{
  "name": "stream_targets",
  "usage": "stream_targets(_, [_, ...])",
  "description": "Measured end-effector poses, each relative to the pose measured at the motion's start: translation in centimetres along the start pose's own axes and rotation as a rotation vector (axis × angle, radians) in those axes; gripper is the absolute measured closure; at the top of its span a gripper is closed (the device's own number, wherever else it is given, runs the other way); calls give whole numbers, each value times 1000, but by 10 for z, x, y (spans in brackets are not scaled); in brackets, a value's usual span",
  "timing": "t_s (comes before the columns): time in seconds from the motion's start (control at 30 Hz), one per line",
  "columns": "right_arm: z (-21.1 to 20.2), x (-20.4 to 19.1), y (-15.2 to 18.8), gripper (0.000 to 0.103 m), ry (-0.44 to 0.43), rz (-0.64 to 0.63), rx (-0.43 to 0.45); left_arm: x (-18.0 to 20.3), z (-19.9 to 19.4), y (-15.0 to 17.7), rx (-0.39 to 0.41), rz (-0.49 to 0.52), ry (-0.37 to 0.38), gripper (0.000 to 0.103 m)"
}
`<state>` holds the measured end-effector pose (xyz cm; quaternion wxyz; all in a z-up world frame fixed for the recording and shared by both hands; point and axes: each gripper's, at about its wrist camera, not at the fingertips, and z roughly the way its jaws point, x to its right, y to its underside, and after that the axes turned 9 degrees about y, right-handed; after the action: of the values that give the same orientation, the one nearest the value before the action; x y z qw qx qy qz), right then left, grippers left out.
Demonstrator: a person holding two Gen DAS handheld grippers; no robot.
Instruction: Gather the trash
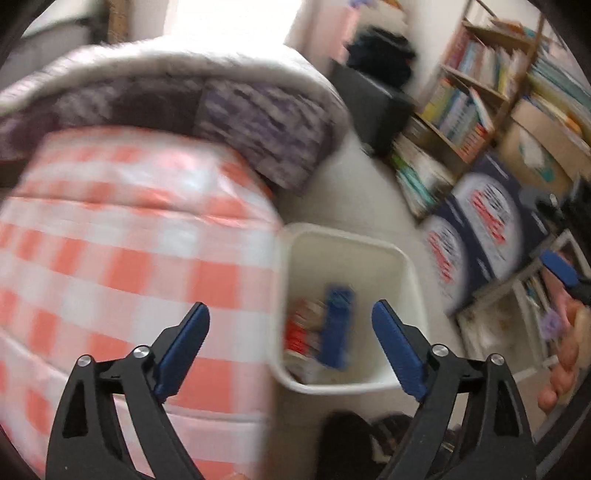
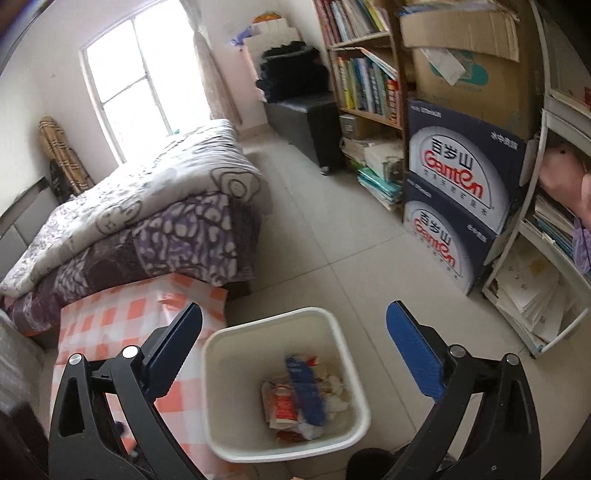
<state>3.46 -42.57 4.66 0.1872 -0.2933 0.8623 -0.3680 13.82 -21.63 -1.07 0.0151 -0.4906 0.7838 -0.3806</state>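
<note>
Left wrist view: our left gripper [image 1: 290,325] is spread wide with nothing in it, over the white bin [image 1: 354,386]; the blue wrapper [image 1: 338,325] is already inside. Right wrist view: right gripper [image 2: 293,332] is also wide and empty above the bin [image 2: 229,443]. We'd lift clear without bumping its rim.

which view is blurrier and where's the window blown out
Left wrist view: heavy motion smear over the checked cloth, bookshelf and the trash in the white bin; window a pure white patch. Right wrist view: mostly sharp, box lettering readable, only the blue packet in the bin smeared; window glaring white, fisheye bending the shelf edges.
</note>
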Motion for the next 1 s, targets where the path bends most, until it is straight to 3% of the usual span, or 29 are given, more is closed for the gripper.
stream_targets(0.13, [-19,-30,19,7,-1,-72,43,-18,-49,-3,178,3,-195,7])
stream_targets(0.33, [-45,-67,46,7,-4,-170,124,-48,-97,-2,314,-56,-296,7])
stream_targets(0.53, [-51,-88,62,7,-78,-184,96,-75,-109,2,292,-97,-388,7])
stream_targets(0.63, [-49,-98,71,7,-96,-196,87,-84,-114,5,284,-108,-396,7])
stream_targets(0.83, [-43,-114,78,7,-137,-209,46,-86,-118,10,298,-73,-454,7])
stream_targets(1.0, [-47,-119,81,7,-155,-220,67,-93,-119,11,280,-89,-441,7])
